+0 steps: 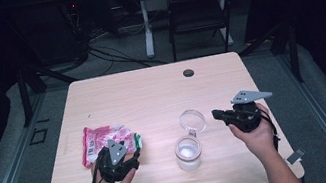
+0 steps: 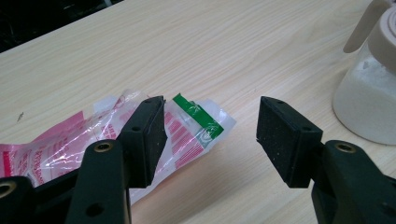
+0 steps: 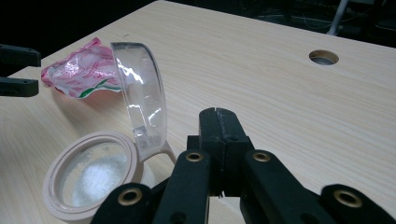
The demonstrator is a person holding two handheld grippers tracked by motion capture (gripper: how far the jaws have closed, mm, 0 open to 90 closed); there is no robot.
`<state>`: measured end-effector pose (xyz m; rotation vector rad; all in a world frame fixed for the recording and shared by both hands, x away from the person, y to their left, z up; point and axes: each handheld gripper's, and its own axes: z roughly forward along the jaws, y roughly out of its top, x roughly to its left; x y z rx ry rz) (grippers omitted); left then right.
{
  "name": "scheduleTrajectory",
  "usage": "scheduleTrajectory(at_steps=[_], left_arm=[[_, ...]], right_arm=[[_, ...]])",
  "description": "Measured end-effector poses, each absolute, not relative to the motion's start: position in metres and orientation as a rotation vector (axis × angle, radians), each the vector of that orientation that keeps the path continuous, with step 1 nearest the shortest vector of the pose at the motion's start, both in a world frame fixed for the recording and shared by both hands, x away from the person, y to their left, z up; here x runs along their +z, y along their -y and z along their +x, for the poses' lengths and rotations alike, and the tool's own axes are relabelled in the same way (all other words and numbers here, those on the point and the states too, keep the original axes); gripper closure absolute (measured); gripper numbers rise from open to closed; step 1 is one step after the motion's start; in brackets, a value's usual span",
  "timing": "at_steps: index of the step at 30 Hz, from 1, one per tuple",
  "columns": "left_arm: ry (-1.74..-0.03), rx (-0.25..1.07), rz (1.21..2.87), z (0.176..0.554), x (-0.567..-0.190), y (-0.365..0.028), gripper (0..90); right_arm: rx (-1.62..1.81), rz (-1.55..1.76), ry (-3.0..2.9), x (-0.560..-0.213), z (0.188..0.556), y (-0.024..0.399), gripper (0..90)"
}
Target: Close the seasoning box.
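Left gripper spread wide over the near-left table, one jaw resting against the pink-and-white plastic packet, nothing pinched. Right gripper pressed together, empty, hovering just right of the clear jar near the table's middle. Jar's hinged lid flipped up and open, white powder inside.

One tabletop is sitting in the room. One pink and white plastic bag is lying on it. One clear jar is standing there, with one lid flipped open. Two hand-held grippers are showing: the left hand-held gripper and the right hand-held gripper. One black chair is standing behind. One small round hole is showing in the wood.
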<state>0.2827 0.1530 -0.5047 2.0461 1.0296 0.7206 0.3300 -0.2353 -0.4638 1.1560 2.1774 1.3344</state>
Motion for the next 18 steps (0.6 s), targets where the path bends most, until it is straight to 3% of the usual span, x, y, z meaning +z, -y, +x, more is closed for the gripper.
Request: scheduleTrajectory(at_steps=[18], left_arm=[[-1.045, 0.742, 2.015, 0.275, -0.500, -0.161, 42.3]], right_arm=[[1.321, 1.189, -2.214, -0.482, 0.344, 0.230, 90.0]])
